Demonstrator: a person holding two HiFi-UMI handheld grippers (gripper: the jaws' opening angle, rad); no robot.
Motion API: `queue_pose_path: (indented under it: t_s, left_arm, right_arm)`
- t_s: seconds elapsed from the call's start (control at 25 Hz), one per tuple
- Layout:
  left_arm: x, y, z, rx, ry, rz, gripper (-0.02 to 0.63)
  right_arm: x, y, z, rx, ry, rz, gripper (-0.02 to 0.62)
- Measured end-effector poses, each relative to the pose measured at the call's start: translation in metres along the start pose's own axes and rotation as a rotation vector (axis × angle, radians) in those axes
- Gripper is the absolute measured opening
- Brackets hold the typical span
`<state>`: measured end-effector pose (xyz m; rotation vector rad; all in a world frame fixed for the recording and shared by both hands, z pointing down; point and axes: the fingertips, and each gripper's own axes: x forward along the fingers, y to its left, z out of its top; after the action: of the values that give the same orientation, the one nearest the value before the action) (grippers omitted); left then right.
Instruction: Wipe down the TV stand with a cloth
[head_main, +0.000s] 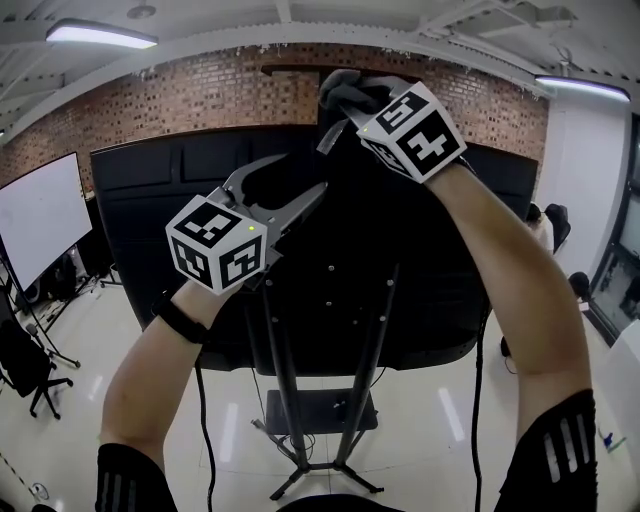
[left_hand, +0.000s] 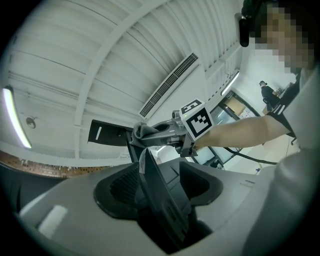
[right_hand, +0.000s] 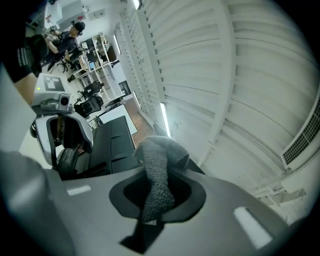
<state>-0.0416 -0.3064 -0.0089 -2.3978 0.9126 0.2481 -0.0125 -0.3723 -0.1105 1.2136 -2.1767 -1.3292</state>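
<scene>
- Looking up at the back of a large black TV (head_main: 420, 280) mounted on a black TV stand (head_main: 283, 390), with both of the person's bare forearms raised toward it.
- The stand has two slanted uprights, a small shelf low down and splayed feet on a glossy pale floor (head_main: 440, 420).
- The right claw (right_hand: 157, 161) is pinching a grey cloth (head_main: 350, 92). In the right gripper view the knitted fabric fills the gap between the jaws and bunches above them.
- In the head view the cloth is high up at the top edge of the TV, near the middle, well above the stand's shelf and feet.
- The left claw (left_hand: 142, 167) is pressed together, and nothing shows between its dark jaws. It is held lower and to the left of the right claw, in front of the TV's back.
- The left gripper view looks up at the white ribbed ceiling (left_hand: 100, 60) and shows the right claw with the cloth against a black edge.
- Two dark cables (head_main: 477, 400) hang down from the TV, one on each side of the stand.
- A brick wall (head_main: 200, 95) runs behind the TV, and a white screen (head_main: 40, 215) stands at the far left with an office chair (head_main: 30, 370) below it.
</scene>
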Motion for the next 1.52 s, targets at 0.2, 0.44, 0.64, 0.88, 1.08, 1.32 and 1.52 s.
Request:
queue_pose_path:
  t_s: [0.2,0.44,0.64,0.88,1.08,1.32,1.52]
  left_arm:
    - [-0.005,-0.011,-0.016,-0.025,0.006,-0.011,0.272]
    - [-0.008,-0.022,-0.027,-0.066,0.02,-0.018,0.27]
    - [-0.022,-0.036,-0.049,-0.091,0.025,-0.026,0.267]
    - [-0.037,-0.053,-0.072,-0.116,0.034,-0.032,0.265]
    - [-0.048,-0.068,-0.093,-0.126,0.072,-0.044,0.265]
    - [-0.057,-0.08,-0.115,-0.096,0.105,-0.057,0.264]
    - [-0.068,-0.096,-0.136,-0.103,0.127,-0.063,0.264]
  right_arm:
    - [-0.007,0.032,-0.016,-0.085,0.028,0.015,0.04]
    - [-0.009,0.069,-0.032,-0.269,0.09,0.053,0.04]
    - [-0.015,0.105,-0.057,-0.305,0.113,0.085,0.04]
    - [-0.023,0.148,-0.088,-0.423,0.157,0.11,0.04]
    - [-0.03,0.186,-0.109,-0.531,0.199,0.139,0.04]
    - [-0.026,0.222,-0.129,-0.729,0.26,0.147,0.04]
    - [-0.034,0.258,-0.154,-0.846,0.301,0.17,0.04]
